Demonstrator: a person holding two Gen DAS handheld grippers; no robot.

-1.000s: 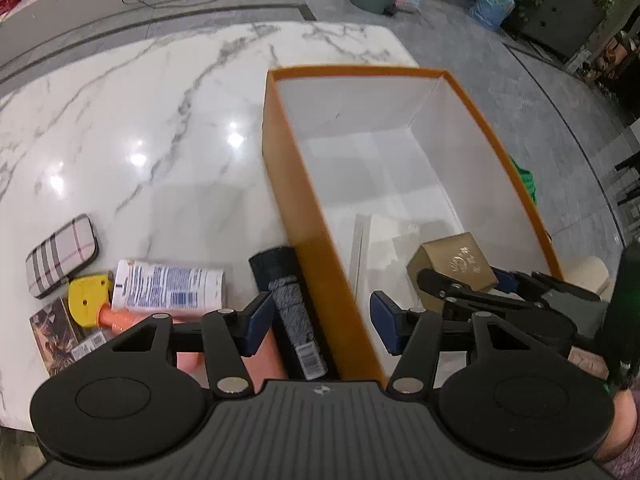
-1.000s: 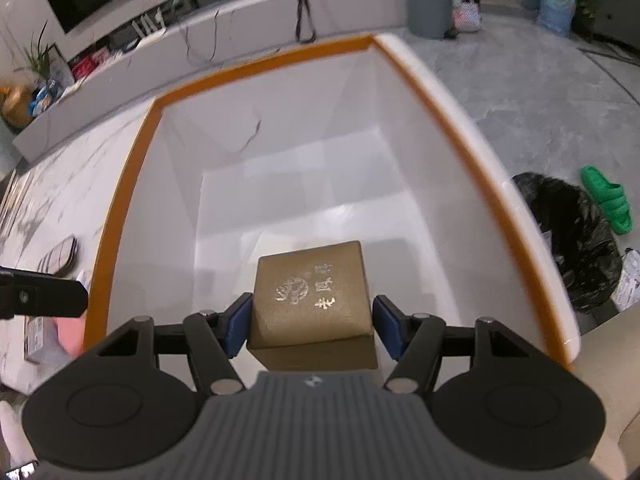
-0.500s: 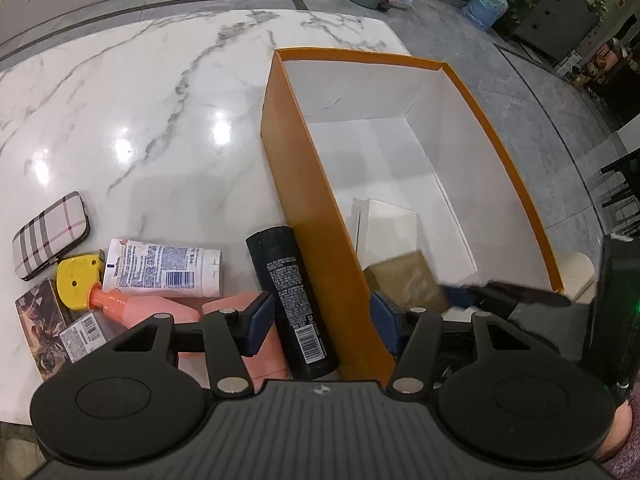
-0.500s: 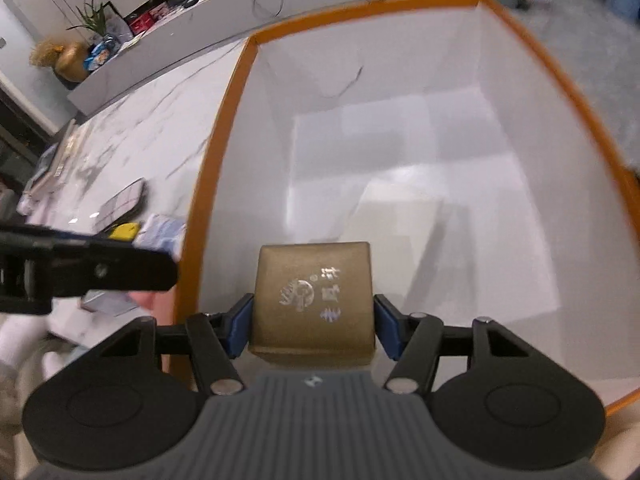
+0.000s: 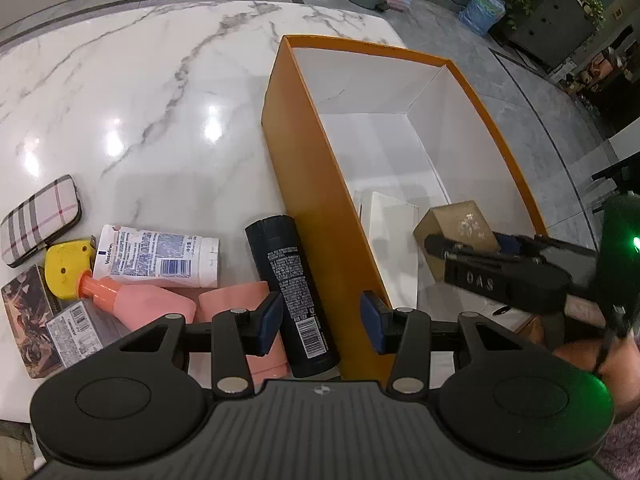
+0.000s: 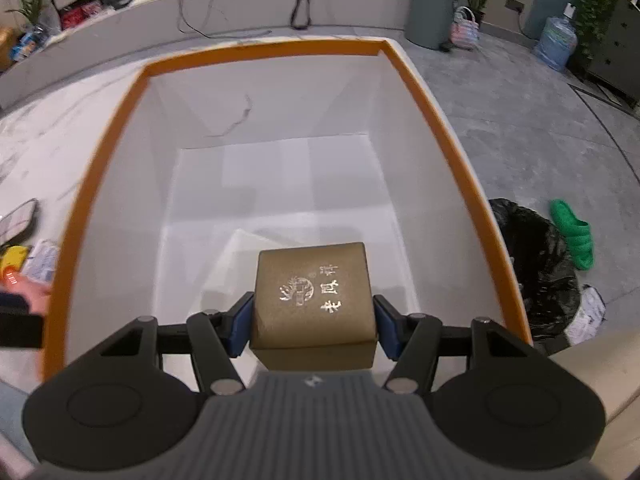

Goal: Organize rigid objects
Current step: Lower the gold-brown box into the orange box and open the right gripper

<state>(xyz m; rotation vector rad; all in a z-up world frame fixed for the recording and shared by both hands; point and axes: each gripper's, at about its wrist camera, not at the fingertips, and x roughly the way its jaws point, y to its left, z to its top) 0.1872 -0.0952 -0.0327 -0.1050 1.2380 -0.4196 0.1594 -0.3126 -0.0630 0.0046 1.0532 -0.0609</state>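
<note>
An orange box (image 5: 320,184) with white inside walls stands on the marble table. My right gripper (image 6: 314,330) is shut on a gold cube box (image 6: 316,292) with silver lettering and holds it over the near end of the orange box (image 6: 100,184). In the left wrist view the gold box (image 5: 456,220) hangs above a flat white box (image 5: 394,232) on the floor inside. My left gripper (image 5: 322,324) hovers over a black bottle (image 5: 296,292) lying against the outer orange wall. Its jaws are closing, and the pads stand apart from the bottle.
Left of the black bottle lie a Vaseline tube (image 5: 156,256), a pink bottle with an orange cap (image 5: 148,304), a yellow tape measure (image 5: 66,264), a plaid case (image 5: 40,220) and two small boxes (image 5: 76,328). A black rubbish bag (image 6: 532,264) stands on the floor right of the table.
My left gripper has shifted so the black bottle lies between its fingers, and its jaws have narrowed. The right gripper has swung sideways and back over the orange box, still holding the gold box.
</note>
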